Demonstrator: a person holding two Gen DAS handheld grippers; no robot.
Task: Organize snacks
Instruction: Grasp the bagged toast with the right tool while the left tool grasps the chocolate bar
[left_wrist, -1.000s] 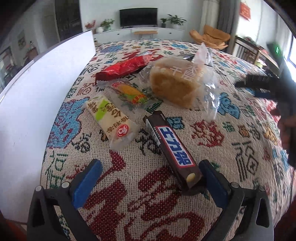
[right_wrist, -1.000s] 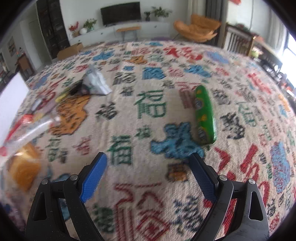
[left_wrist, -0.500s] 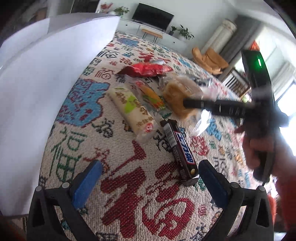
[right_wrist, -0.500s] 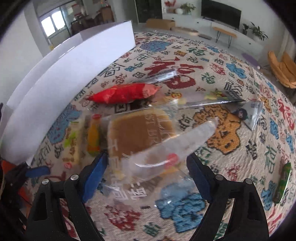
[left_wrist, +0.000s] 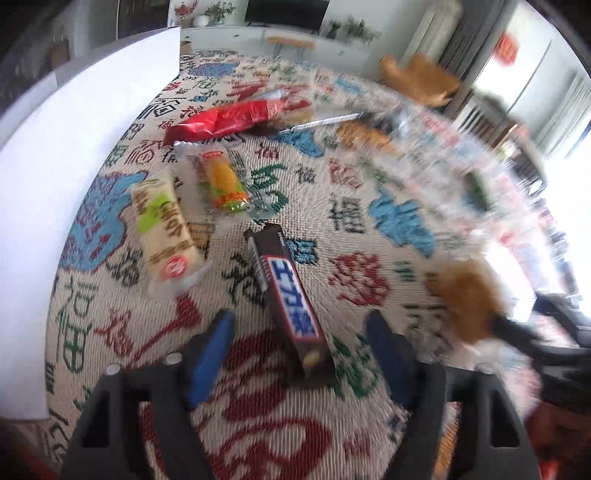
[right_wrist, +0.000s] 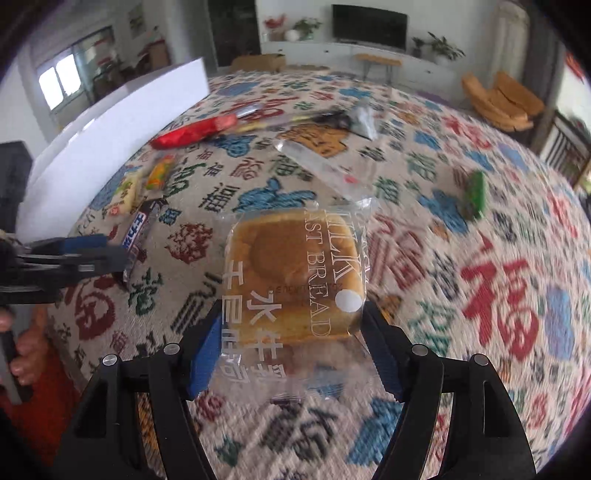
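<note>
While clamping bread packet (right_wrist: 291, 273), right fingers (right_wrist: 207, 350)

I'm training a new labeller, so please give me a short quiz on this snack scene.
1. True or false: the right gripper holds the bread.
2. What lies between the fingers of the left gripper? A red pack; B chocolate bar; C nothing.
3. Fill in: the lone snack far right in the right wrist view is coloured ___.

Key: 1 true, the pads press on its wrapper. 2 B; the jaws have just been closing around the bar and do not press on it yet. 3 green.
</note>
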